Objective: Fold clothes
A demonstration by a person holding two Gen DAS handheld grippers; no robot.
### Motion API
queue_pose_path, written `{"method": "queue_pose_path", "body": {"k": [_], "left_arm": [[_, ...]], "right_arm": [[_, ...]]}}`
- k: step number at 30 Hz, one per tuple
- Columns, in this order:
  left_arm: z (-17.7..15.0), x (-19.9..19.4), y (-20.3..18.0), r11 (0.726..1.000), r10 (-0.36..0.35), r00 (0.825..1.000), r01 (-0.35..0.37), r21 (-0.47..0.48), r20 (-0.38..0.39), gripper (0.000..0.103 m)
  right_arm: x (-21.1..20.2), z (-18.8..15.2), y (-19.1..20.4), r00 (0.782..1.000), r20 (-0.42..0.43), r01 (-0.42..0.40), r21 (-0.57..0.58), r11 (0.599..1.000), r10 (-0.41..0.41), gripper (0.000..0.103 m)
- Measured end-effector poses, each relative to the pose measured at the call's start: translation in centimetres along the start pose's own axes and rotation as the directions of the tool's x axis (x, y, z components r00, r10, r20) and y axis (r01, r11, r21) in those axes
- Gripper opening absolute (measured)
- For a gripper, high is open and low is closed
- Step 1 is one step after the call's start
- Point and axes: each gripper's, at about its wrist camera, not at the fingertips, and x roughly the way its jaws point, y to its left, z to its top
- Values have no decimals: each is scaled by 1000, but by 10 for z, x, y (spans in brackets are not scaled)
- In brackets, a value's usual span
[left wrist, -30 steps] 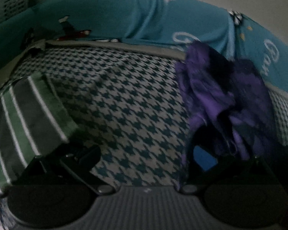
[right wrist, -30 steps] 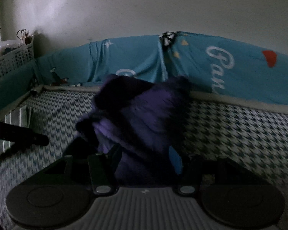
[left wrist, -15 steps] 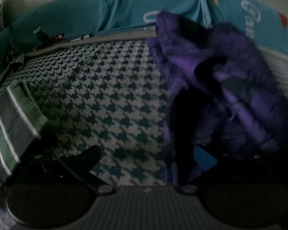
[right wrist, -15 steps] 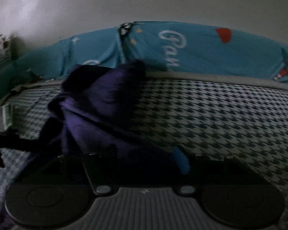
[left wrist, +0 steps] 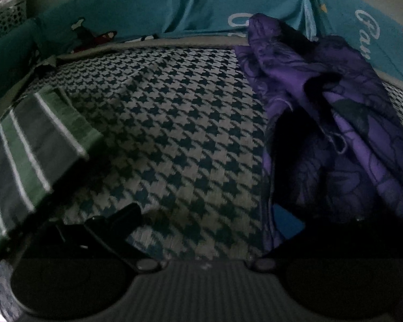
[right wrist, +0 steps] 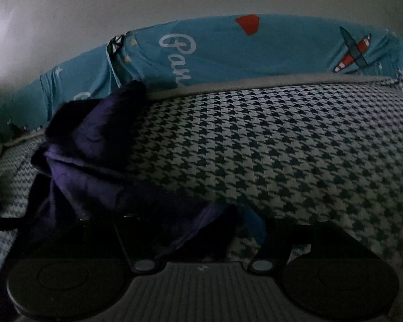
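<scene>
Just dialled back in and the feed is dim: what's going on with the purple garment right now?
Clothes are being folded on a houndstooth bedcover. The purple garment lies bunched between both handheld grippers. The right gripper has just been opening; cloth drapes over its left finger, with no visible pinch. The left gripper is spread wide, the garment over its right finger. A folded green striped garment sits off to the left.

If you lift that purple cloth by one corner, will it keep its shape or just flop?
The purple garment would probably flop: it already lies bunched in loose folds on the houndstooth cover. It looks thin, so likely light. Its faint sheen hints that it may slip between pads.
</scene>
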Motion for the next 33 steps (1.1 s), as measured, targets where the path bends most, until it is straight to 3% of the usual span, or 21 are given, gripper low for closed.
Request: {"method": "queue_pose_path", "body": {"k": [9,19,30,33], "left_arm": [[-37,-37,-11,997,-71,997,71,-25,32,103],[-81,-73,-28,990,-138,989,139,-29,50,103],[-95,-80,-24,990,-131,990,133,-38,55,103],[-97,-81,-24,991,-128,990,131,-38,57,103]], "right_arm": [[-36,-32,23,991,25,-132,28,991,132,66],[-62,-56,63,962,60,-262,-60,963,266,61],[-79,-89,101,965,43,-242,-246,939,260,58],[-75,-97,108,975,42,-198,-278,940,218,46]]}}
